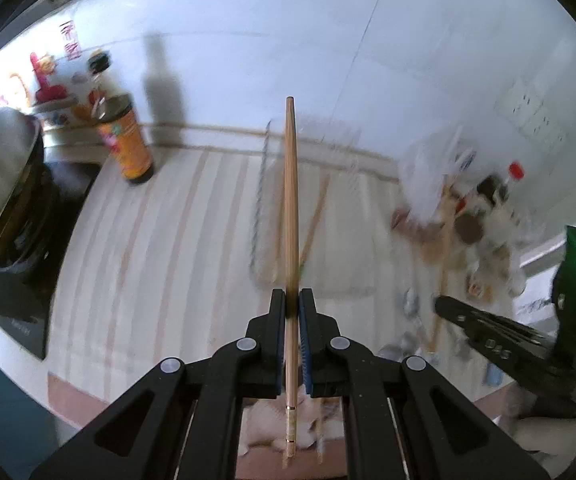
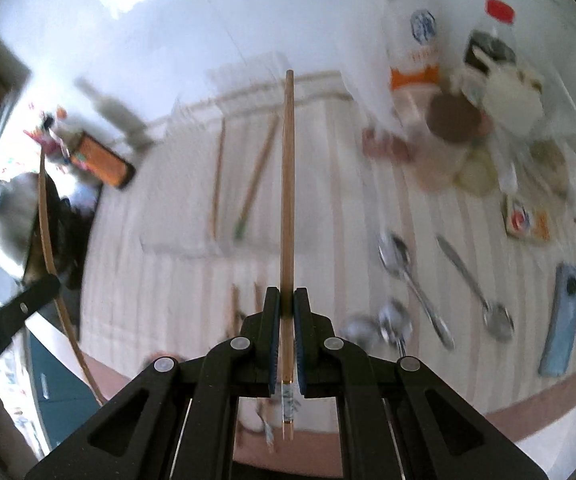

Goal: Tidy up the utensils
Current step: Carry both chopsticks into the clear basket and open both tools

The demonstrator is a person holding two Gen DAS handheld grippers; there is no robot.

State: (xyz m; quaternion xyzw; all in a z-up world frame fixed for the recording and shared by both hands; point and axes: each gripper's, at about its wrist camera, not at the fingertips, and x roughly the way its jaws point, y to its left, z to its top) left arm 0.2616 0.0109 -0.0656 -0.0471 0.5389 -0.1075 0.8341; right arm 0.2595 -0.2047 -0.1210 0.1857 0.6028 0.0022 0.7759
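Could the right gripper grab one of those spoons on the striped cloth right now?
Probably not yet: the right gripper is shut on a chopstick. The spoons lie uncovered, so the way is free once it lets go.

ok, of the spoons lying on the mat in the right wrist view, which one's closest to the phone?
The spoon furthest right, bowl toward the camera, lies nearest the blue phone. The other spoons lie further left, toward the right gripper.

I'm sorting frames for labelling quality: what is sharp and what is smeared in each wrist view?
Left wrist view: the left gripper and its chopstick are crisp; the clear tray and the clutter at right are motion-blurred; the orange-labelled bottle casts a soft shadow on the wall. Right wrist view: the right gripper and its chopstick are sharp; the spoons are smeared; fisheye bending throughout.
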